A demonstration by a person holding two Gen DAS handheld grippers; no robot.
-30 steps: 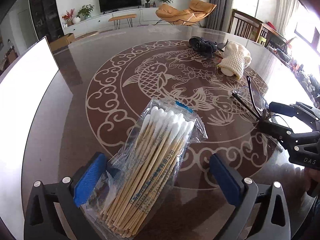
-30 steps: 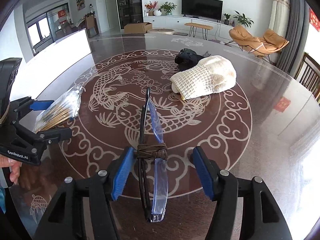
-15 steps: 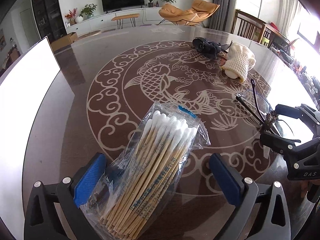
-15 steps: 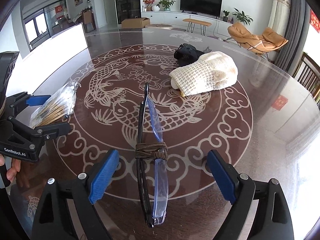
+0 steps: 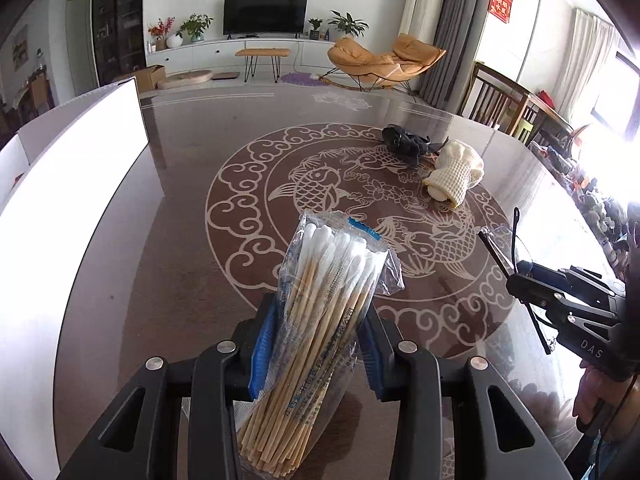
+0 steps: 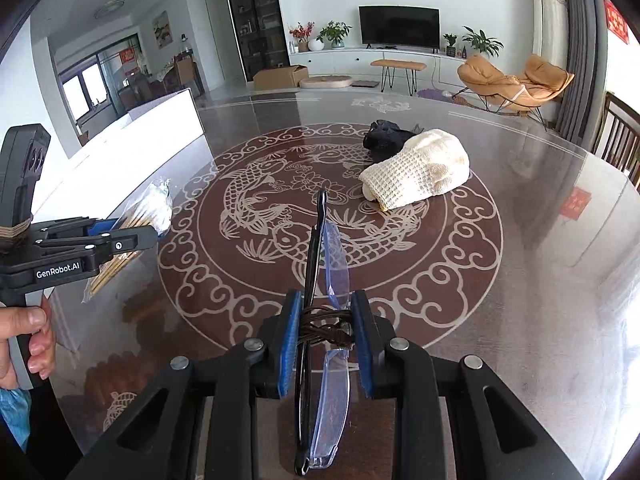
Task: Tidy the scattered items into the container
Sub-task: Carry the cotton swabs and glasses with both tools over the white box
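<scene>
A clear bag of wooden cotton swabs (image 5: 332,280) stands up between the blue pads of my left gripper (image 5: 316,320). The jaws are closing and the pads press on the bag, which is raised off the table. Folded glasses (image 6: 336,276) with clear lenses, black arms and a brown cord wound round them sit in my right gripper (image 6: 326,320), shut on them at the cord. In the right wrist view the left gripper (image 6: 120,240) holds the bag (image 6: 154,208) at the left. In the left wrist view the right gripper (image 5: 520,276) carries the glasses (image 5: 500,256) at the right.
A white container wall (image 5: 80,168) stands along the left edge of the round glossy table (image 5: 180,240) with a fish pattern. A cream knitted item (image 6: 420,172) and a black bundle (image 6: 384,138) lie at the far side. A person's hand (image 6: 24,340) grips the left handle. Chairs stand beyond the right edge.
Both grippers went from wide open to closed: the left on the swab bag, the right on the glasses. Both items have come up off the table and the bag now stands steeper.
</scene>
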